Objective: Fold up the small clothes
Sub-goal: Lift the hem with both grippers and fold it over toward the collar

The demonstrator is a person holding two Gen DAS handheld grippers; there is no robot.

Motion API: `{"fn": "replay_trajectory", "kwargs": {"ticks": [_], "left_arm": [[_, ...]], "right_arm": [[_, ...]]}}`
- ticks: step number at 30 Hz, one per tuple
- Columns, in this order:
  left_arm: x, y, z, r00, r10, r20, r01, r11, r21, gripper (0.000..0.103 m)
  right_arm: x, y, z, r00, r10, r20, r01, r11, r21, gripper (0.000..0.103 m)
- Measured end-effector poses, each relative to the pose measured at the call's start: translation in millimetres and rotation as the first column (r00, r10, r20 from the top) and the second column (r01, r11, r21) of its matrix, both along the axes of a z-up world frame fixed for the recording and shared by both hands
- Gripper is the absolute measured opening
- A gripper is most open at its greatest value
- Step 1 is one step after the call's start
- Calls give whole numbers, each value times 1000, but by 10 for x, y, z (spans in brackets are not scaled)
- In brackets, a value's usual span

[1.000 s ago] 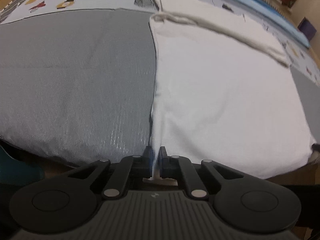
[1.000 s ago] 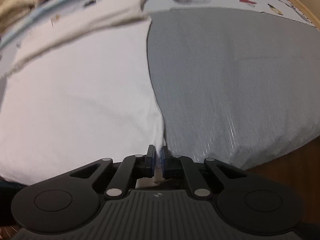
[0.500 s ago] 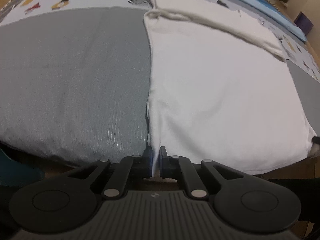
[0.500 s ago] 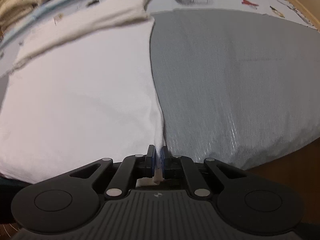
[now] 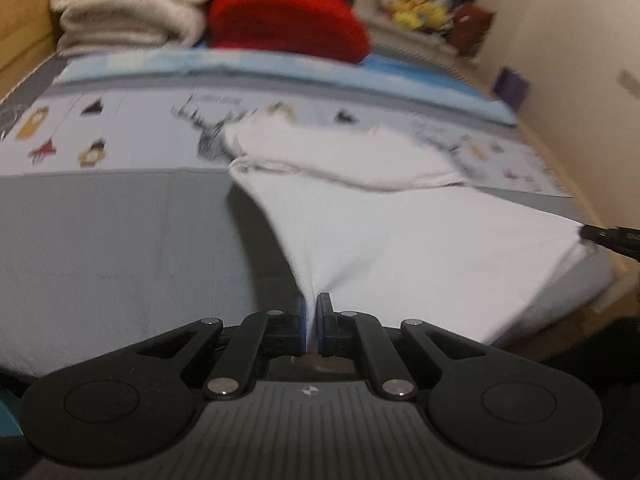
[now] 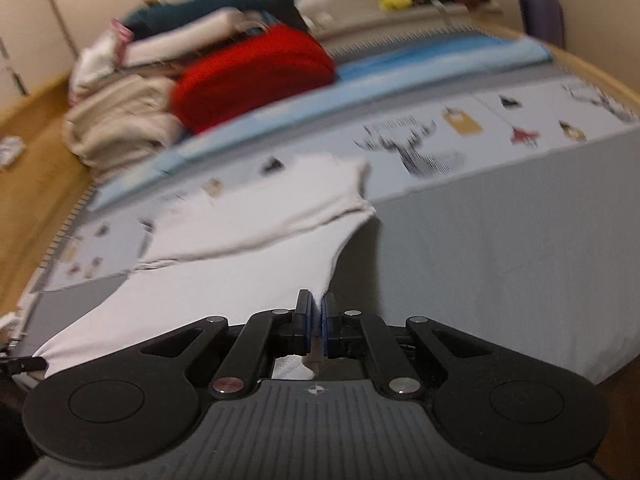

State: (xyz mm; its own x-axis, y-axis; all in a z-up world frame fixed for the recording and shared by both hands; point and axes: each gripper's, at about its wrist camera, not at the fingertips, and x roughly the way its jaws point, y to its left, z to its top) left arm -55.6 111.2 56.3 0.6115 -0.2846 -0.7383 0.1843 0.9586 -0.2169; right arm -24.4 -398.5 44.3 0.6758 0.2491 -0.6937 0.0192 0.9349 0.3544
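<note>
Left gripper (image 5: 311, 322): black linkage arms, silver rivets, blue pads, ribbed grey body with a small star mark at 6 o'clock. Right gripper (image 6: 316, 326) looks alike.

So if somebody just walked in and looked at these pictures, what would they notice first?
Probably the big white garment in the middle, lifted off the grey bed cover, with the left gripper and the right gripper each pinching a near corner. Next, the bright red bundle at the far end of the bed, beside a stack of cream blankets.
</note>
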Motion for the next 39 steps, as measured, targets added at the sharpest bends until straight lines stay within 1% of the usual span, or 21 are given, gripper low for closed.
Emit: {"fn": "replay_trajectory", "kwargs": {"ticks": [3,5,6,8,10,12,14,16,19,21,22,23,25,26,28,29,31,33,35,37,39], "left_arm": [[-355,162,408,997,-41,63,45,997,-59,5],[-498,289,611,994,-43,100,53,994,-92,5],[-509,353,662,994,-29,106,40,993,-108,5],[-424,468,665,996,5,93,9,988,-153,5],[-193,550,557,998,44,54,-34,984,-175,5],[115,594,390,998,68,14,-65,980,-186,5],[488,592,160,996,88,-31,-92,980,-176,5],[905,592,-103,993,92,-74,-102,984,-146,5],[1500,651,-512,981,114,-154,-134,983,-122,5],[1827,687,-773,975,129,-181,-147,985,-94,5],[1932,708,-872,970,147,-194,-168,981,-94,6],[2009,745,-990,962,171,-211,-197,974,-109,6],[2118,786,-1077,944,218,-249,-256,958,-129,9],[2129,796,-1038,947,228,-226,-261,957,-127,9],[2107,777,-936,961,217,-172,-237,966,-106,22],[2089,773,-916,964,208,-166,-226,970,-91,25],[2055,749,-946,965,176,-192,-190,980,-55,35],[2034,715,-1037,964,134,-230,-137,991,3,42],[1991,680,-1141,963,101,-250,-91,994,52,42],[1977,671,-1243,958,87,-272,-73,995,62,42],[1984,657,-1314,957,79,-279,-68,997,47,42]], "right_arm": [[-307,-162,363,997,41,67,-45,996,72,4],[-501,-310,550,992,47,114,-62,989,132,3],[-579,-389,617,990,41,131,-62,985,163,4],[-647,-481,665,991,12,135,-38,981,192,3],[-594,-550,584,993,-9,115,-16,976,218,4],[-420,-580,395,998,-27,64,14,980,198,4],[-172,-594,171,999,-38,14,35,977,210,4],[190,-583,-91,997,-50,-59,59,982,177,4],[712,-532,-442,989,-44,-138,62,989,134,3],[1065,-449,-678,981,-28,-193,48,994,98,3],[1223,-422,-785,977,-18,-211,35,996,77,4],[1363,-384,-893,974,-13,-228,27,998,61,4],[1540,-337,-1089,966,-29,-256,48,997,65,5],[1606,-322,-1173,964,-38,-264,57,996,63,6],[1692,-290,-1210,958,-87,-273,86,996,-14,11],[1701,-300,-1168,964,-109,-243,106,994,-27,11],[1718,-347,-1106,973,-102,-205,104,995,-2,15],[1698,-352,-1100,976,-64,-209,62,998,-19,26],[1656,-295,-1172,969,15,-247,-29,998,-53,31],[1610,-202,-1280,952,94,-292,-125,988,-92,33],[1572,-117,-1382,935,142,-325,-194,971,-136,34]]}}
